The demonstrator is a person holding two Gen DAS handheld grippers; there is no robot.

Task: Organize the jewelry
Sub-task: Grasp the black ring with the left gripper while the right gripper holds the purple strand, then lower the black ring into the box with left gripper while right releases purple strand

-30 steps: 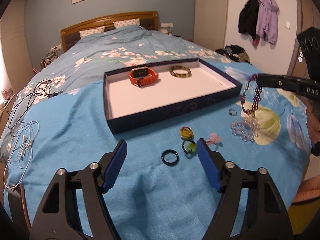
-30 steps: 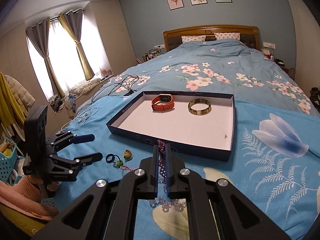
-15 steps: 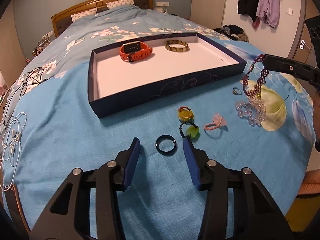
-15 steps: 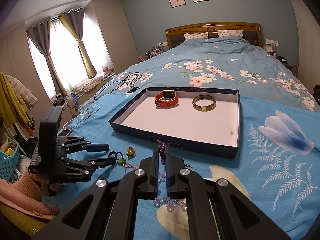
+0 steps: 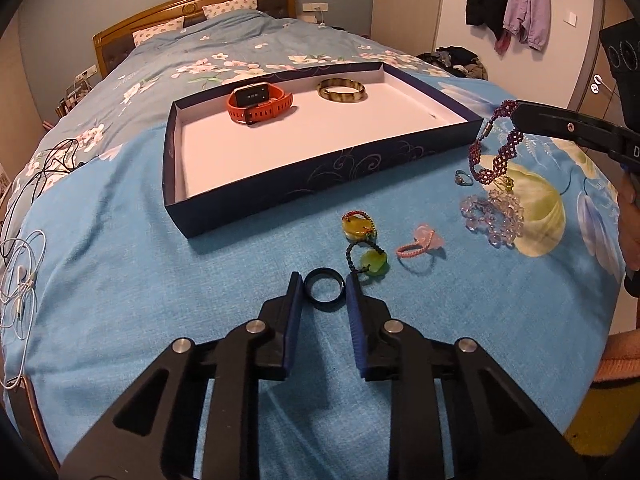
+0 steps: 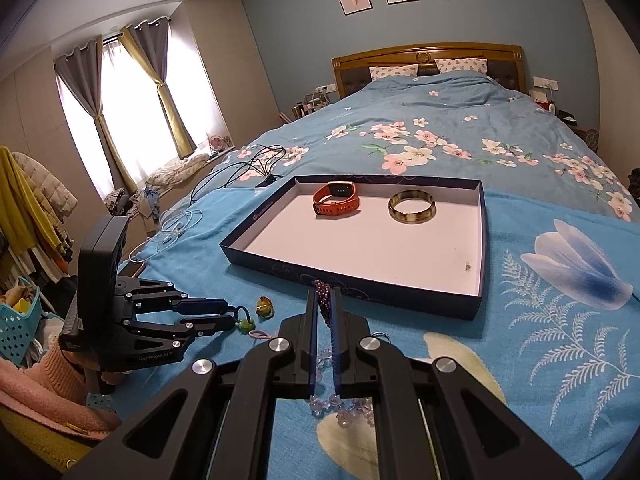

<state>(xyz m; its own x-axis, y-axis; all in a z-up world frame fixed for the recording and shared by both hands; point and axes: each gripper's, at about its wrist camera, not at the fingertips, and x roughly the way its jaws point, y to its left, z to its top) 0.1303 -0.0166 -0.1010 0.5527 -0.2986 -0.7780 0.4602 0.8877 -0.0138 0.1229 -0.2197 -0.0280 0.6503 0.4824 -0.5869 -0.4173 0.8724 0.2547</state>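
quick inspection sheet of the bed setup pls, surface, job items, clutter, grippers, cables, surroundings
surface: blue floral bedspread.
job's things: box tray holds orange watch and bangle; black ring, yellow charm, green charm, pink ring, clear beads, small ring on the bedspread.
clutter: nothing seen.
grippers: left gripper brackets the black ring, contact unclear; right gripper shut on purple bracelet.
cables: white earphones, black cables.
surroundings: coats, curtains.
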